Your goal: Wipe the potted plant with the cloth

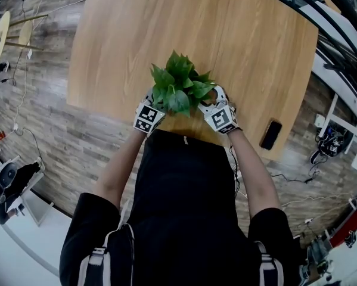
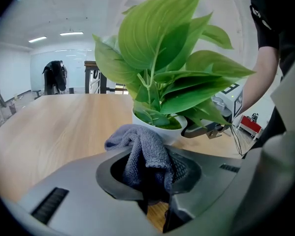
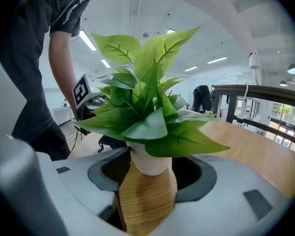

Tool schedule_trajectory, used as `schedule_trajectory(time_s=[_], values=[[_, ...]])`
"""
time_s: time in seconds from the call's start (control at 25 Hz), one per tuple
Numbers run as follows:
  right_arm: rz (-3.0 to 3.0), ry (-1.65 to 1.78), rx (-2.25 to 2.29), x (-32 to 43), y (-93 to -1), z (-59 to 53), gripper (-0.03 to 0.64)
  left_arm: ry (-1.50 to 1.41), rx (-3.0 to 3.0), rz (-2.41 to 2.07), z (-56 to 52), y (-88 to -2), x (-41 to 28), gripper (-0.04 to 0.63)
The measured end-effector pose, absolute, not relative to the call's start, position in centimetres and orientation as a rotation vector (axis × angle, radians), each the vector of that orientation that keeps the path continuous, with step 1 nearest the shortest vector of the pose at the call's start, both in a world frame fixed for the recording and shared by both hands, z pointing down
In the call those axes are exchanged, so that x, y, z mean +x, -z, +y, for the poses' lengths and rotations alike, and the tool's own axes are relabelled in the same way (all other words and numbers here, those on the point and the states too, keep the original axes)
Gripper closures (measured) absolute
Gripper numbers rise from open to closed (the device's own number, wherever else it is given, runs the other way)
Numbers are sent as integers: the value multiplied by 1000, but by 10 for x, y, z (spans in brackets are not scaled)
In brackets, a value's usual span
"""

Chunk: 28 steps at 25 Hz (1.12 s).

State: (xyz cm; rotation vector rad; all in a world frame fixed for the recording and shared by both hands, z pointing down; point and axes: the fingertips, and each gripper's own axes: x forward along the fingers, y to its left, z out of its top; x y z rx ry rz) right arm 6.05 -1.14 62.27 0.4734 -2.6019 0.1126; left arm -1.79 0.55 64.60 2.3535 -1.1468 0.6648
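A leafy green plant (image 1: 179, 85) in a white pot (image 3: 149, 163) stands near the front edge of the wooden table (image 1: 166, 28). My left gripper (image 1: 156, 105) sits at the plant's left, shut on a bunched grey cloth (image 2: 142, 154). The cloth hangs just short of the pot (image 2: 173, 132), below the leaves (image 2: 162, 68). My right gripper (image 1: 217, 100) is at the plant's right. In the right gripper view its jaws stand against both sides of the pot's base, with the right gripper (image 3: 148, 181) low on the table. Leaves hide the pot in the head view.
A black phone (image 1: 270, 134) lies at the table's near right corner. The person's body is close behind the plant. Cables run over the plank floor (image 1: 41, 112). A dark railing (image 3: 265, 92) shows beyond the table.
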Motion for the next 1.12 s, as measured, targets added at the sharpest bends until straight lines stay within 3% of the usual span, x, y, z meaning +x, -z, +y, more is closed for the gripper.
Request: schedule_trajectory(time_s=[0.76, 1.12], values=[[-2569, -71, 490, 72, -627, -6, 370, -651, 2249, -1177, -2, -652, -32, 480], [-2582, 106, 249, 57, -618, -26, 359, -669, 2262, -1178, -13, -650, -28, 480]])
